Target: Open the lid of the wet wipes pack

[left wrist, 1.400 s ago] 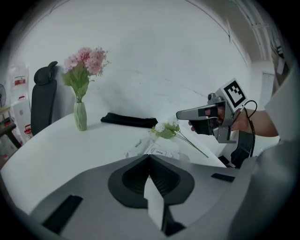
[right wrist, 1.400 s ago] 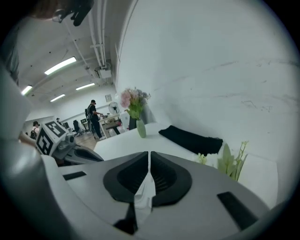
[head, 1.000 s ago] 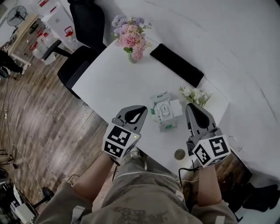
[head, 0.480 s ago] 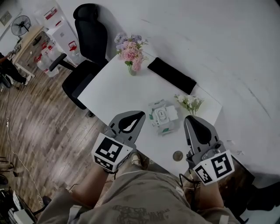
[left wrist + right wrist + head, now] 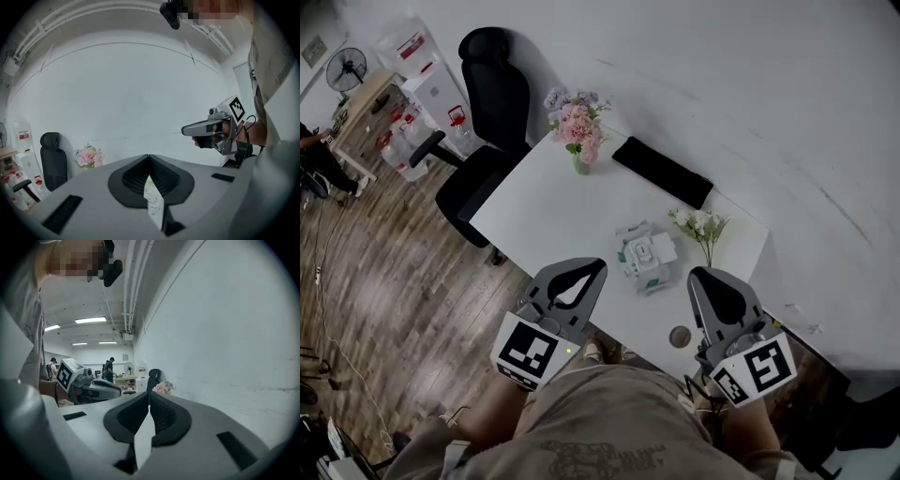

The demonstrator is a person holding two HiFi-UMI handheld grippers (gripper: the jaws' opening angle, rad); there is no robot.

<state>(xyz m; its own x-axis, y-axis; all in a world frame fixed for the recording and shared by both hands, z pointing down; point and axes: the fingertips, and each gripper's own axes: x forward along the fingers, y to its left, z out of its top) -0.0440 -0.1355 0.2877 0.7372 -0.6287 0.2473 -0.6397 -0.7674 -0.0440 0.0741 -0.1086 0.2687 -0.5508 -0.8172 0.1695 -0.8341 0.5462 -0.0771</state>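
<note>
Wet wipes pack [image 5: 644, 255]: one, white with green trim, mid-table on the white table [image 5: 553, 202], lid flap apparently lying open | flowers: two bunches, pink [image 5: 577, 131] and white [image 5: 701, 225] | black chair [image 5: 487, 112]: one | grippers: two, left gripper [image 5: 599, 263] and right gripper [image 5: 698, 274], jaws together, empty, apart from the pack

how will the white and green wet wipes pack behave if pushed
The white and green wet wipes pack looks like soft film, so it would probably dent rather than resist. It lies flat on the smooth white table, so it may slide, not tip.
</note>
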